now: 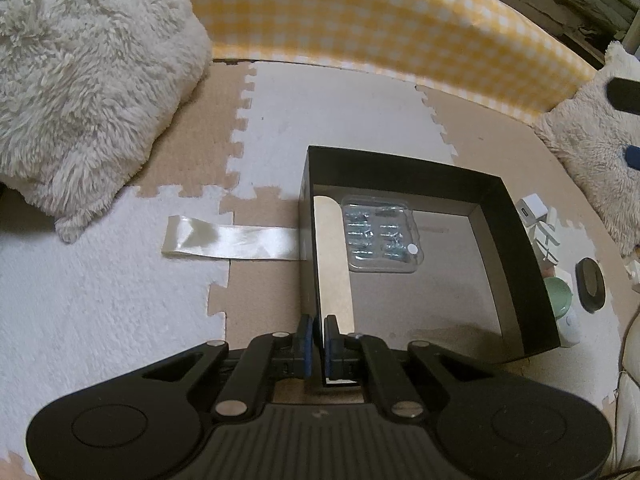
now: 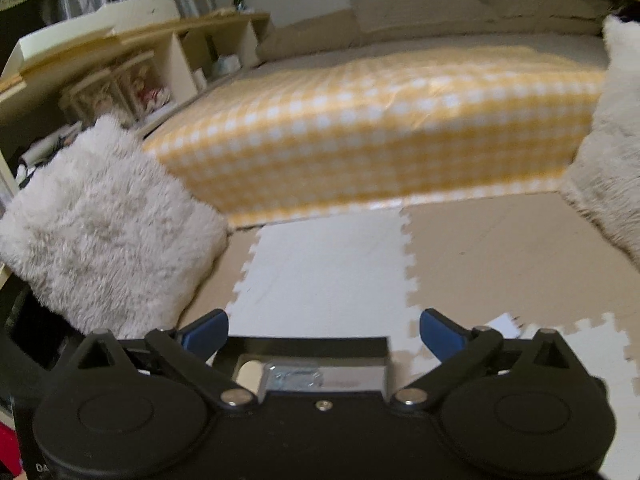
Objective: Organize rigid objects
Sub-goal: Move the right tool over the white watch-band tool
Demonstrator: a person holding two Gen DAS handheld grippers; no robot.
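Note:
A black open box sits on the foam floor mat. A clear blister pack of screws lies inside it at the far side. My left gripper is shut on the box's near-left wall. A white ribbon runs out from the box's left side. My right gripper is open and empty, held above the box; the blister pack shows just below it.
A fluffy white cushion lies at the left and another at the right. A yellow checked mattress runs along the back. A white charger, a green-lidded jar and a dark oval item lie right of the box.

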